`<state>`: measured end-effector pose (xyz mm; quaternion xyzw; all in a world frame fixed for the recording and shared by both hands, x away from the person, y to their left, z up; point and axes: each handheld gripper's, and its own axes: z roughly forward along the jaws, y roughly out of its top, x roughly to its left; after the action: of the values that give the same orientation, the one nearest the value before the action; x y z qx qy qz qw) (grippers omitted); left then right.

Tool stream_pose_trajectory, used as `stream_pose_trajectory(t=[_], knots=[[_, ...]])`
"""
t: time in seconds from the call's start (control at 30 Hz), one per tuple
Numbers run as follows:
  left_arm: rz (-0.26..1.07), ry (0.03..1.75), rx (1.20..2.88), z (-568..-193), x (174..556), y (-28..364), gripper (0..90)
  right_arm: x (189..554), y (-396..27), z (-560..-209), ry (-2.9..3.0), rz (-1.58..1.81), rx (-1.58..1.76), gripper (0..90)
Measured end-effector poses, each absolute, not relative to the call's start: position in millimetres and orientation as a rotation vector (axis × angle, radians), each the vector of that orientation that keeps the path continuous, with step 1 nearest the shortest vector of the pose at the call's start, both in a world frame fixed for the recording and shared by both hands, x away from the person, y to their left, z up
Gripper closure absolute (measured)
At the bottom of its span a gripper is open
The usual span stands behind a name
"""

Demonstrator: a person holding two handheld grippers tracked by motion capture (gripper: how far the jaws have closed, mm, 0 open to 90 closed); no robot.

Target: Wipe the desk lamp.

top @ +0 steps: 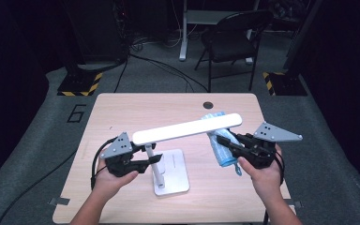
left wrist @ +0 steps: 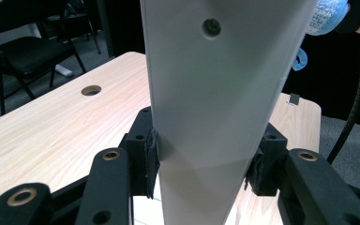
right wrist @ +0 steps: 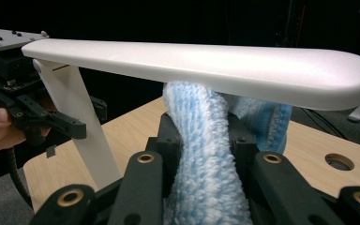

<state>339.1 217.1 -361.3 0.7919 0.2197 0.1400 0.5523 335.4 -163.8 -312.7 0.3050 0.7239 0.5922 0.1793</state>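
A white desk lamp stood on the tabletop near its front edge, a little left of the middle, its flat base lying squarely on the wood. The left gripper had its jaws closed part-way on the lamp's upright post, both pads pressing against the flat sides of it, so the lamp was steadied from the left edge's side.

The lamp's long head ran nearly level across the tabletop, from above the post out toward the right edge, climbing slightly toward the back right corner. That long axis was what mattered for the coming move. The right gripper held a fluffy blue cloth pinched tightly between its jaws, and in the right gripper view the cloth's upper end sat right under the head, touching or very nearly touching its underside close to the rounded free end. The rest of the cloth trailed back toward the right hand.

A wipe would probably have to travel along the head's length, from the free end toward the post, with the right hand the nearer one for it and the left keeping the lamp from tipping.
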Motion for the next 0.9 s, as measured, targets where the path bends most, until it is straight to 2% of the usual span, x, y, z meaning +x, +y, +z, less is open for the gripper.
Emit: stream_pose_trajectory(t=[0.53, 0.9], knots=[[0.324, 0.513, 1.874, -361.4, 340.1, 219.7, 53.6, 336.9, -143.7, -309.5, 2.095, 1.681, 0.799, 72.2], [0.317, 0.5, 1.877, -361.3, 340.7, 219.0, 53.6, 345.2, -170.3, -310.5, 2.105, 1.723, 0.818, 72.2]])
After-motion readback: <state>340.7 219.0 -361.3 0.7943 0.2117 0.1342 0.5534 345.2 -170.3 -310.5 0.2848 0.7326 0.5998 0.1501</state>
